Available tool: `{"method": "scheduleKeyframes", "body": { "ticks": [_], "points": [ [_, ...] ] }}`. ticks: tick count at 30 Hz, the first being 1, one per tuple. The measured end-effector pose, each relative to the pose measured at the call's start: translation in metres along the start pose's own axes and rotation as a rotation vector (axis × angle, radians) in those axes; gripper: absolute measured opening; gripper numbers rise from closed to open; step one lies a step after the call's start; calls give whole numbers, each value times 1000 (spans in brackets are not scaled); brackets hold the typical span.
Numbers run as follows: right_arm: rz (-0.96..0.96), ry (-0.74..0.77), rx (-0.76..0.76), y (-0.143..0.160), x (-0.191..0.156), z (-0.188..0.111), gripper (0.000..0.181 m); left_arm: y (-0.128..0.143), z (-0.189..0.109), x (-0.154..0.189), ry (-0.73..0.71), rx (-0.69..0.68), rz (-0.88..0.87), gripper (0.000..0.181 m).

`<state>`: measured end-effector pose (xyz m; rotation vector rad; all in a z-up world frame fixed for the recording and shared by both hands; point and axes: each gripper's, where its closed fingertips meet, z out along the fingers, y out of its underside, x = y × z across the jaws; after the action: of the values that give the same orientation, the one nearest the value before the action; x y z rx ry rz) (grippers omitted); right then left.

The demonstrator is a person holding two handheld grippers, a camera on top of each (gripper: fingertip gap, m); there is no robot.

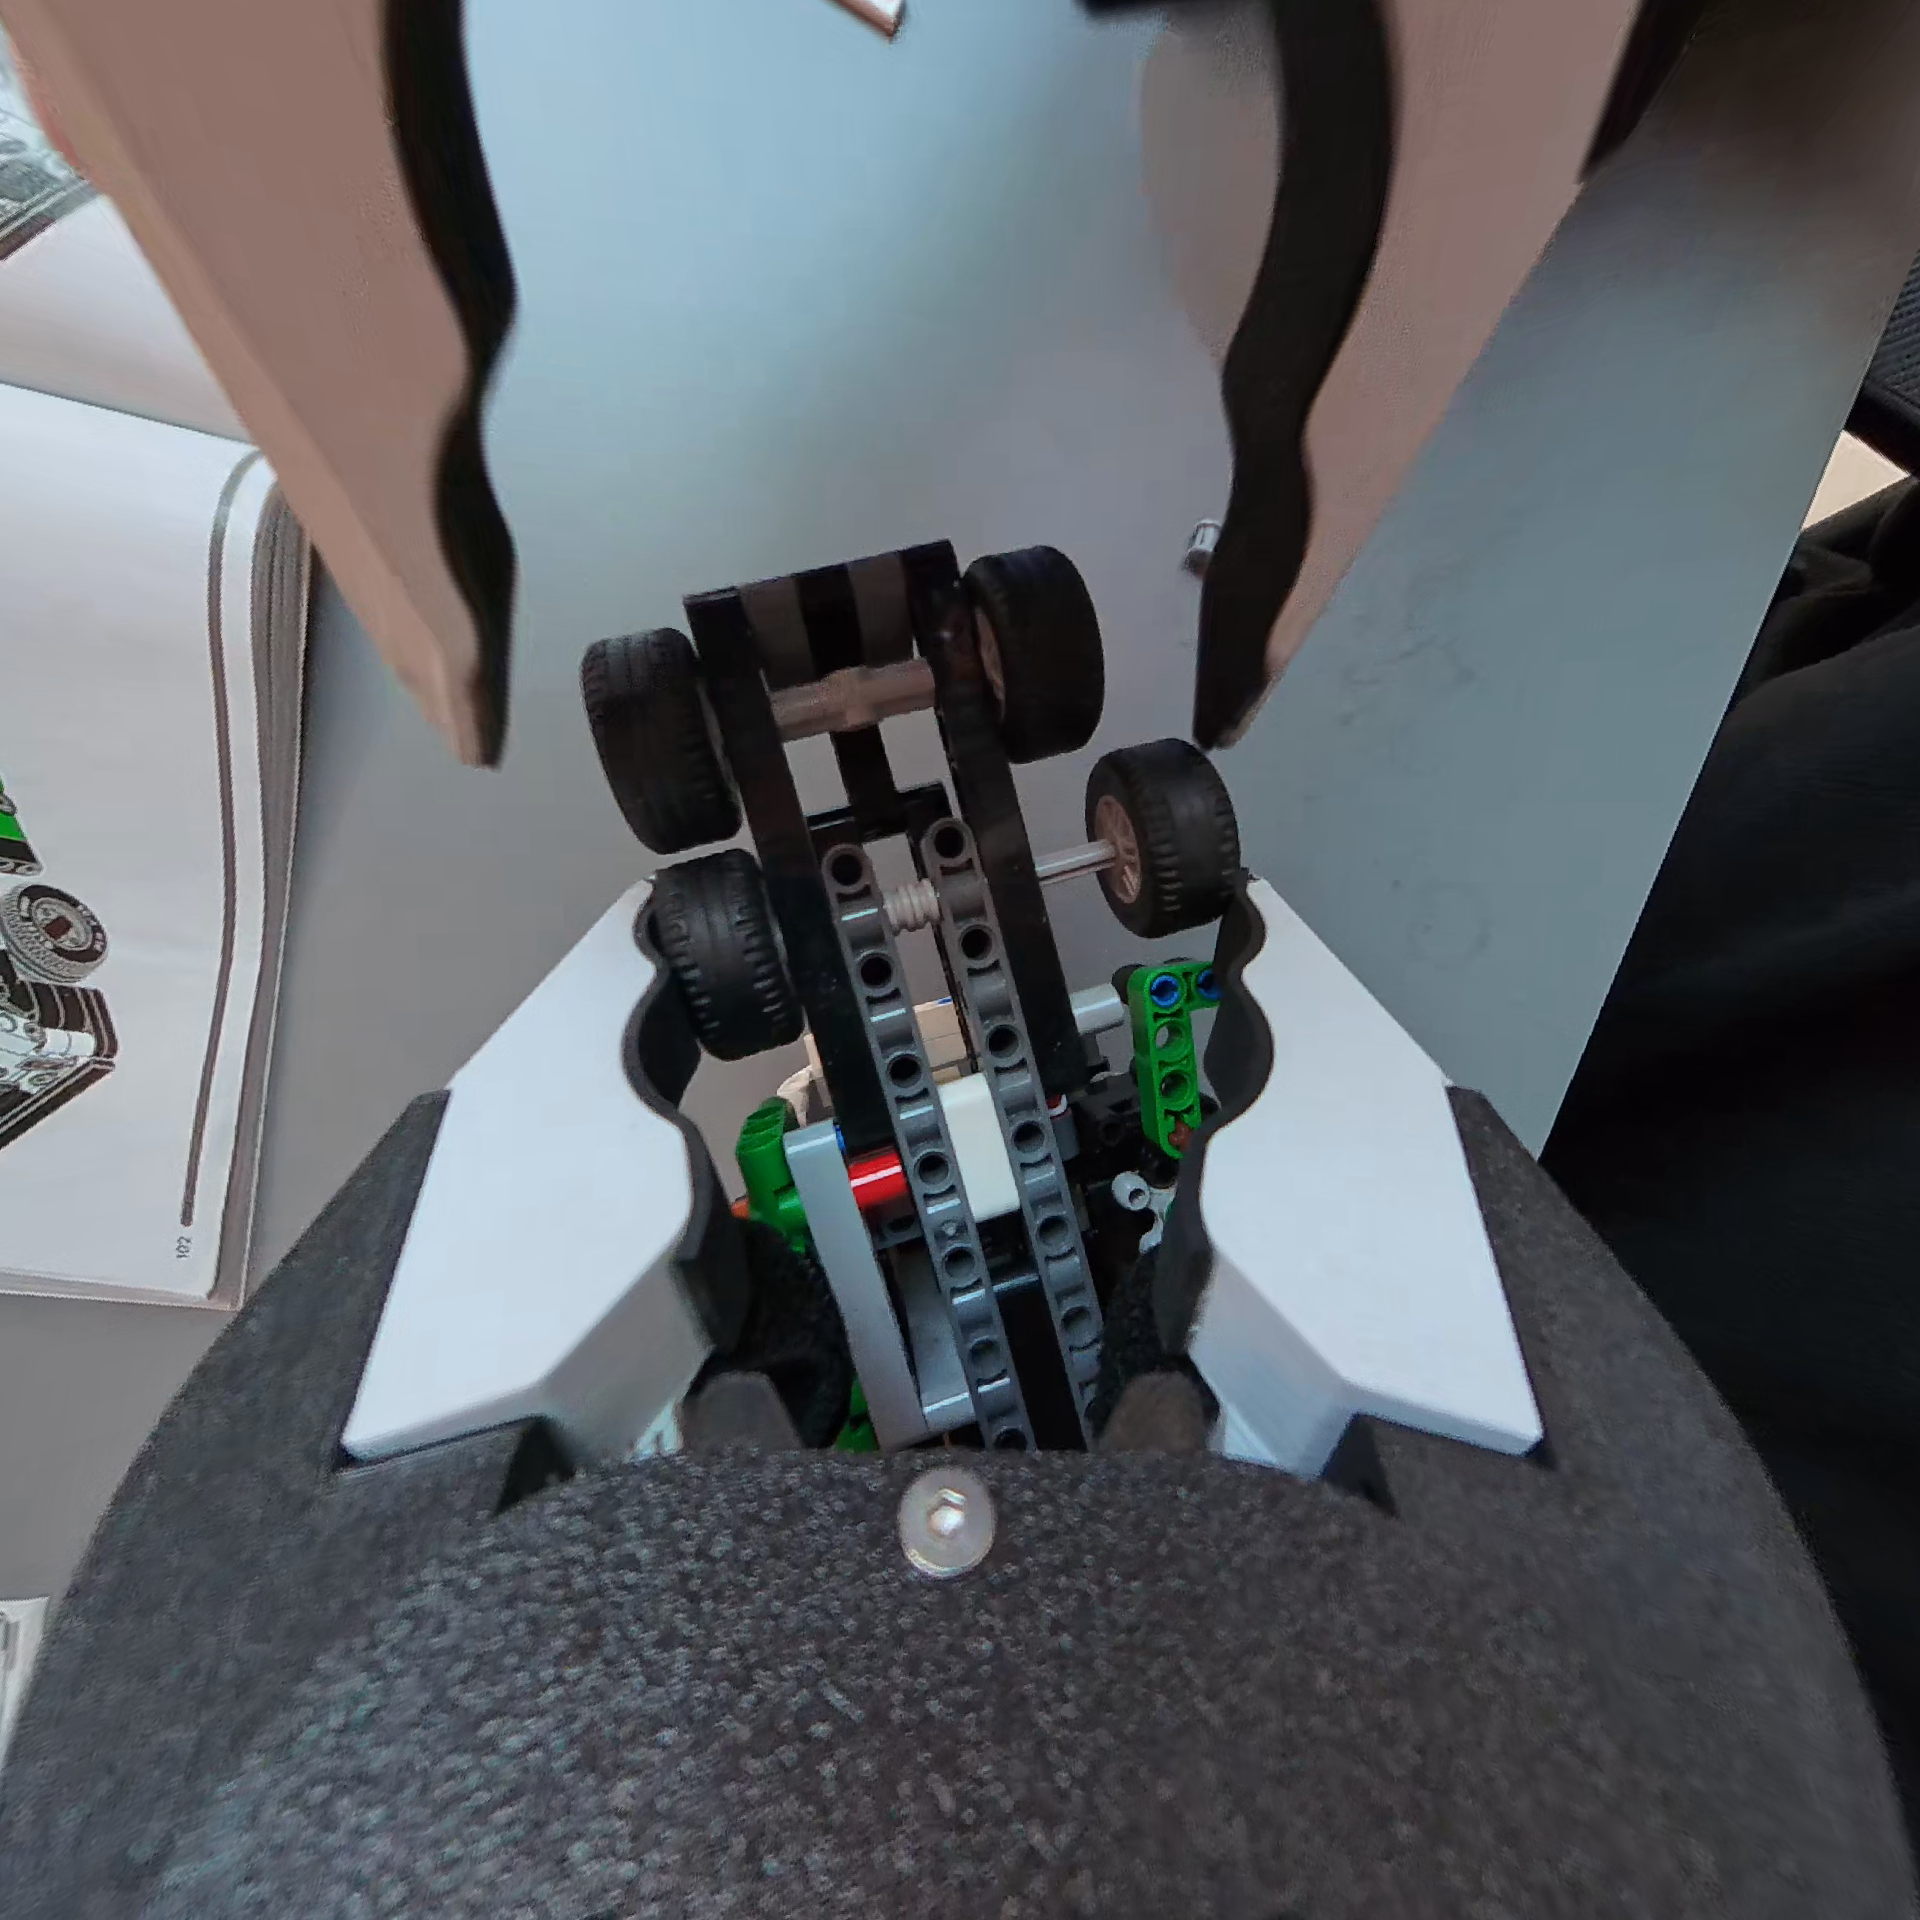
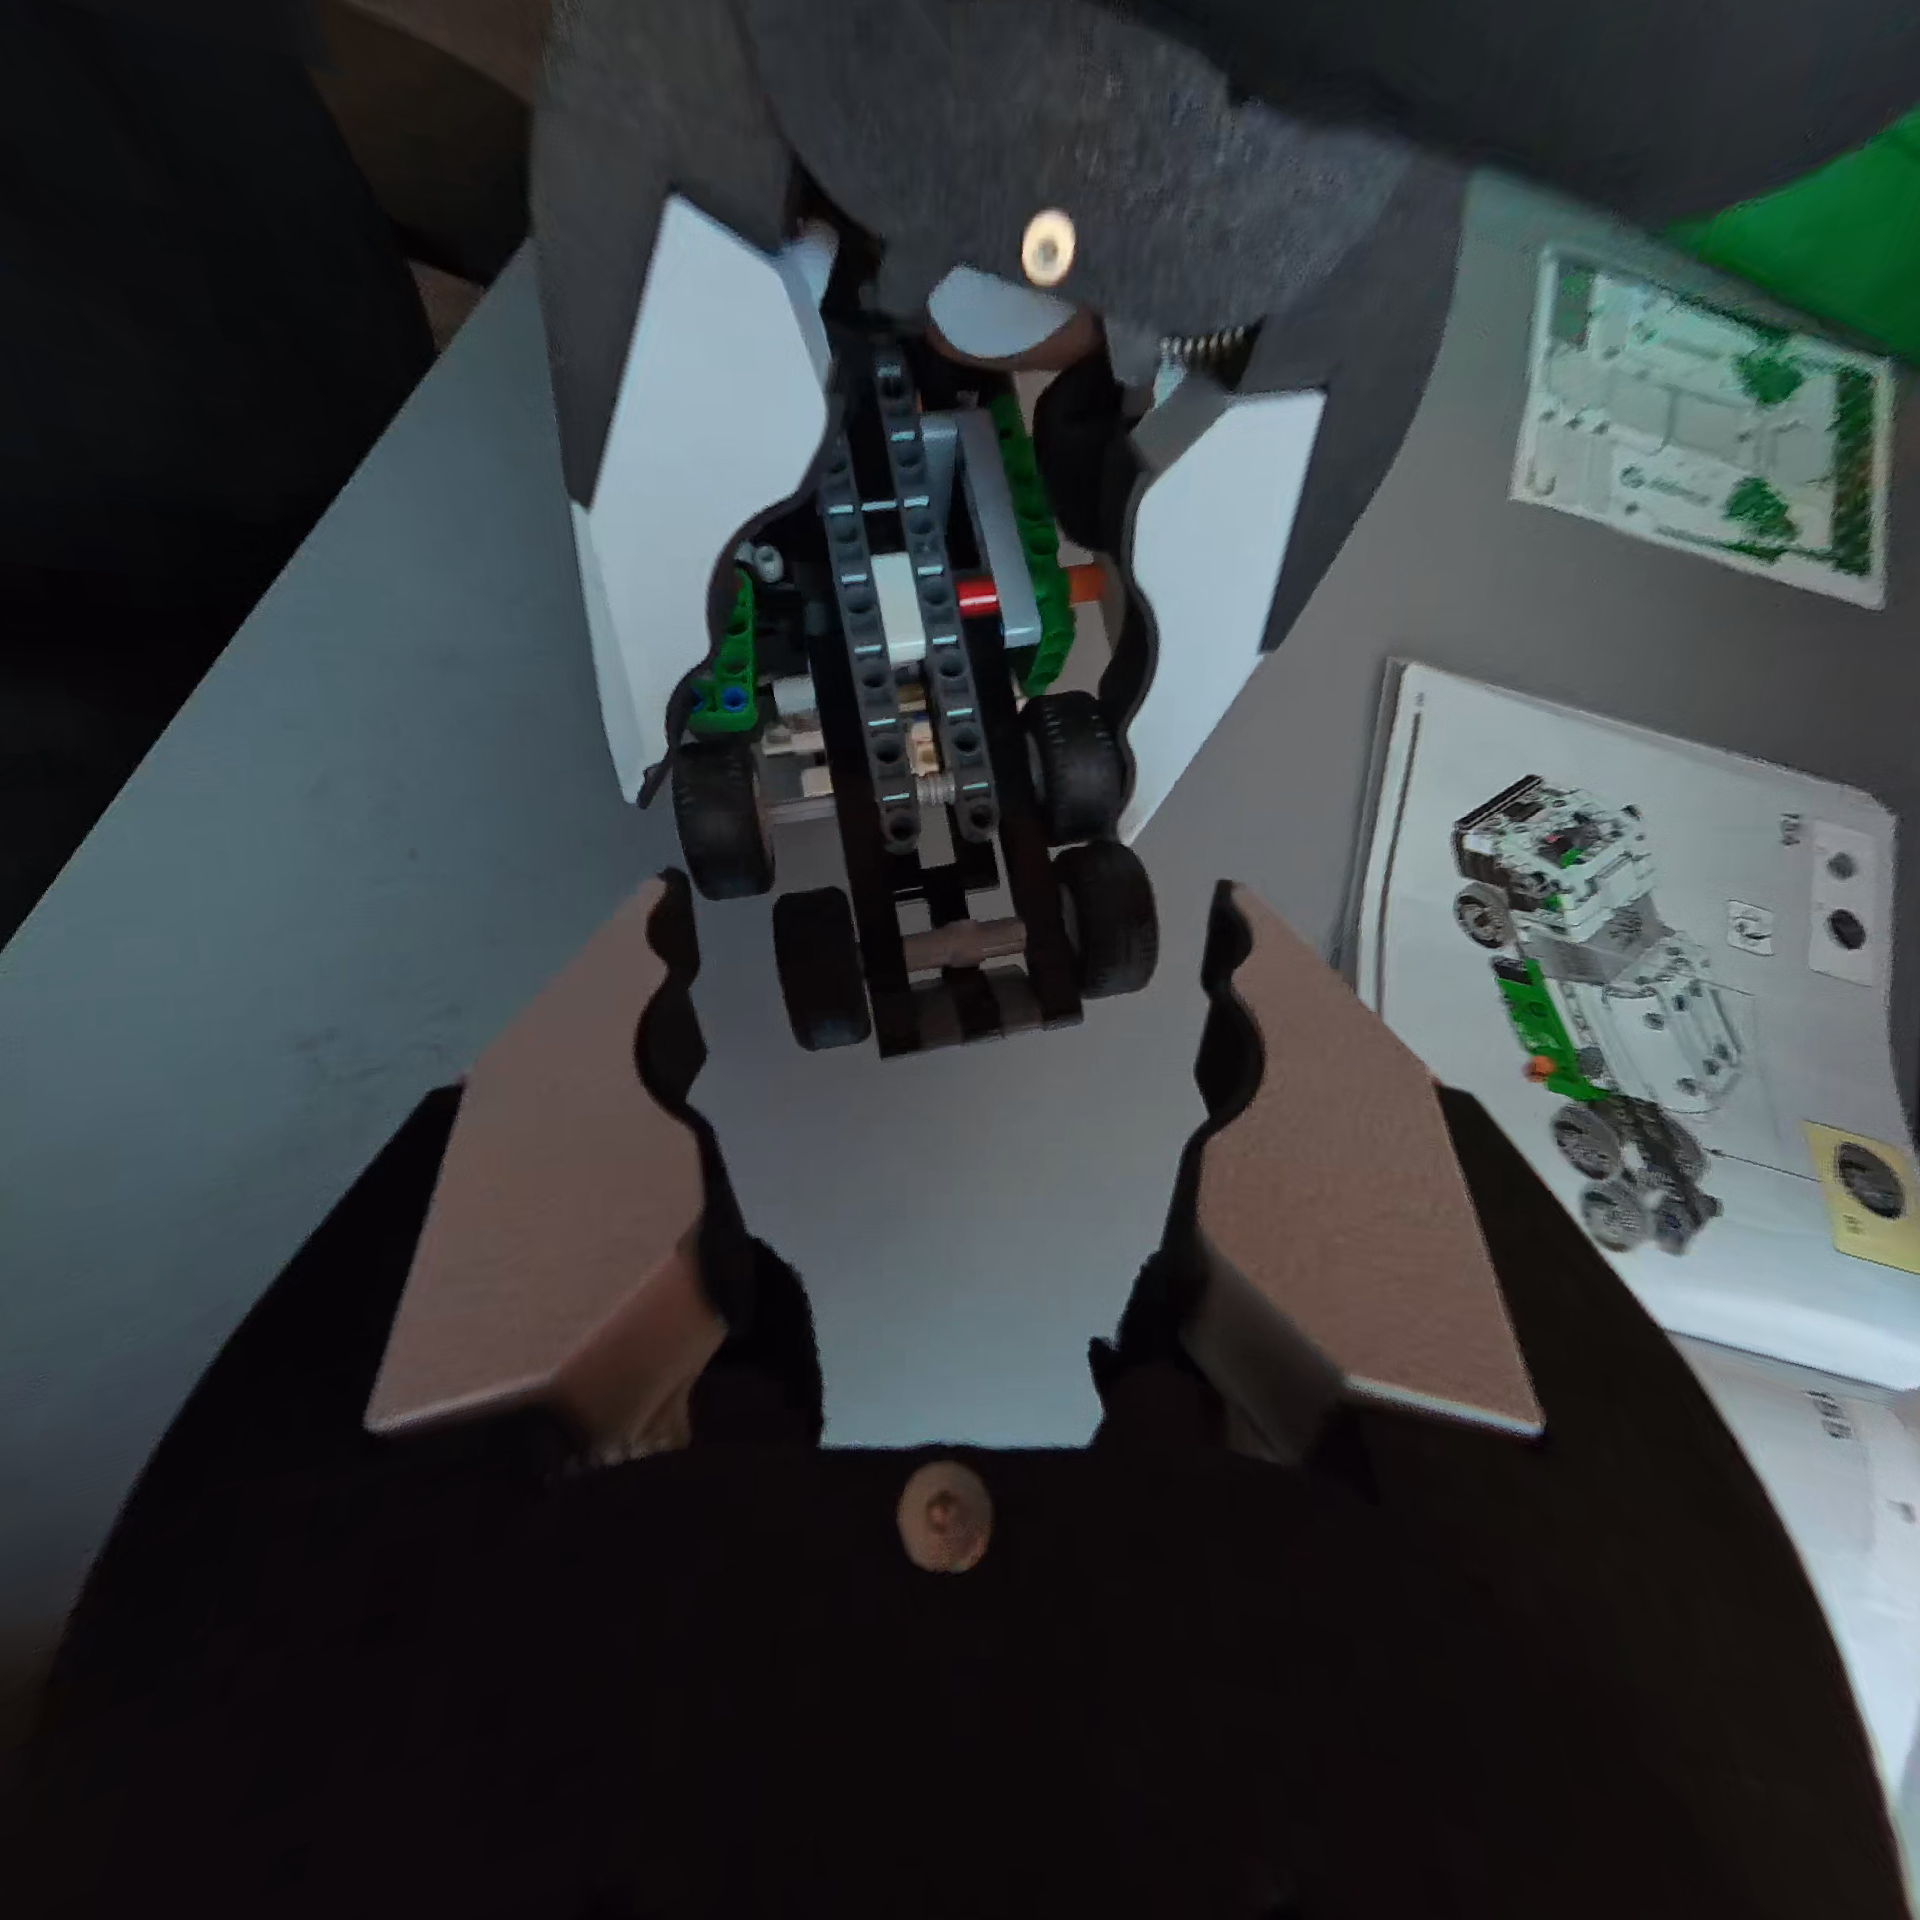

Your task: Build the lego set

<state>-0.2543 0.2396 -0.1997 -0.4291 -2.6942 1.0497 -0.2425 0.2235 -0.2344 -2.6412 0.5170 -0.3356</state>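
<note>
My left gripper (image 1: 945, 914), with white fingers, is shut on the lego truck model (image 1: 914, 935) and holds it above the table with its underside facing me: black and grey beams, several black wheels (image 1: 1164, 836), green parts. My right gripper (image 2: 951, 894), with tan fingers, is open and empty. It faces the left one, its fingertips (image 1: 468, 696) a little apart from the truck's wheeled end on either side. In the right wrist view the truck (image 2: 914, 748) hangs between the left gripper's white fingers (image 2: 707, 436), just beyond my open tips.
The open instruction booklet (image 2: 1621, 997) lies on the grey table (image 2: 260, 831) at the right; it also shows in the left wrist view (image 1: 114, 831). A sticker sheet (image 2: 1704, 426) lies farther back. A small grey piece (image 1: 1200, 545) lies on the table. The table edge runs along the left. The grippers' ends are close to 4 cm from one another.
</note>
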Motion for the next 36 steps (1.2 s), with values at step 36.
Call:
{"method": "scheduleKeyframes", "body": {
  "ticks": [36],
  "points": [
    [145,35,80,-7,-8,-2,92,-14,-26,14,132,151,16,90]
  ]
}}
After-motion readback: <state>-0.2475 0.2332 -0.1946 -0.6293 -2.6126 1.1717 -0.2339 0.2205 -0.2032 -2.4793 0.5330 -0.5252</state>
